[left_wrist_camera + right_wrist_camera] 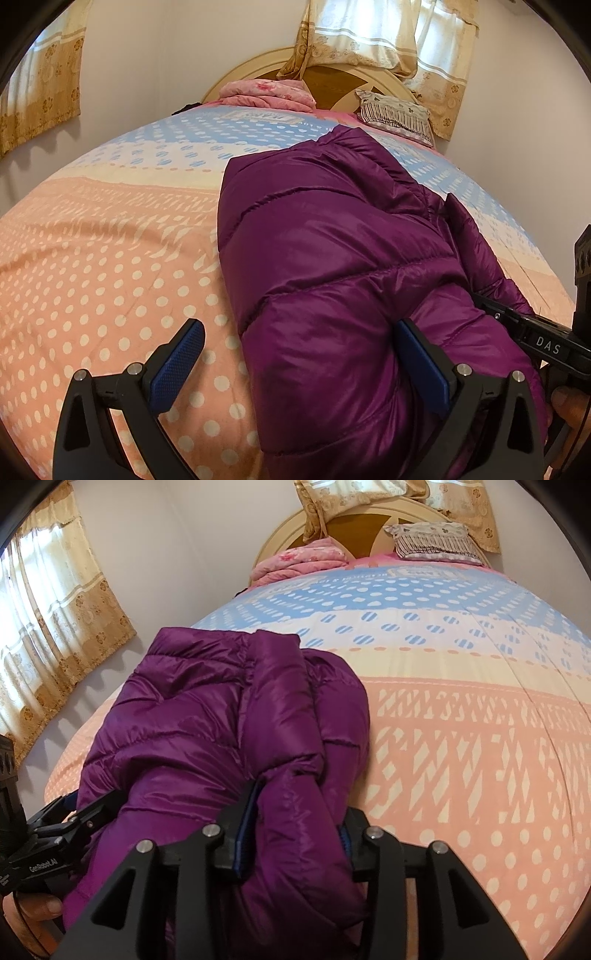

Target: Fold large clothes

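Left gripper (299, 363): your jaws stand wide apart, astride the near edge of the purple down jacket (332, 236).
Right gripper (295, 834): your pads press a jacket fold.
Bedspread (110, 258): dotted, under everything.

Both grippers are the same build: matte black plastic frames with triangular cutouts in the arms and round silver screw heads at the pivots. The left gripper (299, 363) has blue textured pads (177, 365) on its fingers, and the right gripper (291, 834) has the same blue pads (246, 830). White lettering too — "DAS" at right of the left view, "GenRobot.AI" at lower left of the right view.
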A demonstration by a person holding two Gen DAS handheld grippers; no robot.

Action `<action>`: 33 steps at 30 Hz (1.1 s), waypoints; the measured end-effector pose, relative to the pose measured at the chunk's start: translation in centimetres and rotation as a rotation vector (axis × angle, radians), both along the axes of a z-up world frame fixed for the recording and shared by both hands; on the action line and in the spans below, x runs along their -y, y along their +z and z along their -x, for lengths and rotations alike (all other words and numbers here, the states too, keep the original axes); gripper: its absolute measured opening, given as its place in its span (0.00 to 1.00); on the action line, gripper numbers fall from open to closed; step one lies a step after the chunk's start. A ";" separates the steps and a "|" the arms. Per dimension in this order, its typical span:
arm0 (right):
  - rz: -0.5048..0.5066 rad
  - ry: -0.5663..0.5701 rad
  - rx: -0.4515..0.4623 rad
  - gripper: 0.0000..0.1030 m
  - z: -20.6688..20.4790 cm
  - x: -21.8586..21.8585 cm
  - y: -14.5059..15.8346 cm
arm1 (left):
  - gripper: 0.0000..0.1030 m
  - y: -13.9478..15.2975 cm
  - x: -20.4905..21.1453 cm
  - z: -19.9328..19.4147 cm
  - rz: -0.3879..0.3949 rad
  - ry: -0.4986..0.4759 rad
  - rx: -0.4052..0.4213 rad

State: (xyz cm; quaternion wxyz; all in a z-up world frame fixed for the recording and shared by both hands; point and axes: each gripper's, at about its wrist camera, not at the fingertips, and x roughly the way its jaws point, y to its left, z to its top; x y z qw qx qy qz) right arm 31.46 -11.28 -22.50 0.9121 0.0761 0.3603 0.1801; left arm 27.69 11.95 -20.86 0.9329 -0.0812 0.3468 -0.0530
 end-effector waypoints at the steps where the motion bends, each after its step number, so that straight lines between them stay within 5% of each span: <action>1: 0.007 -0.003 -0.002 0.43 -0.1 0.0 0.1 | 0.99 0.0 -0.1 0.0 0.005 -0.001 -0.003; 8: 0.019 -0.026 -0.015 0.52 0.3 0.3 1.2 | 0.99 1.8 0.1 1.5 -0.057 0.062 -0.002; 11: 0.006 -0.027 -0.017 0.63 1.6 1.1 2.8 | 0.99 4.9 -0.1 4.2 -0.075 0.099 0.067; 13: -0.026 -0.035 0.026 0.72 3.4 1.9 4.6 | 0.99 7.2 -0.1 6.2 -0.091 0.111 0.122; 24: 0.071 -0.079 0.316 0.84 17.1 2.3 13.6 | 0.99 16.2 0.1 16.8 -0.116 0.132 0.317; 33: 0.104 -0.070 0.394 0.85 19.1 1.1 16.0 | 0.99 17.5 -0.1 18.2 -0.098 0.124 0.361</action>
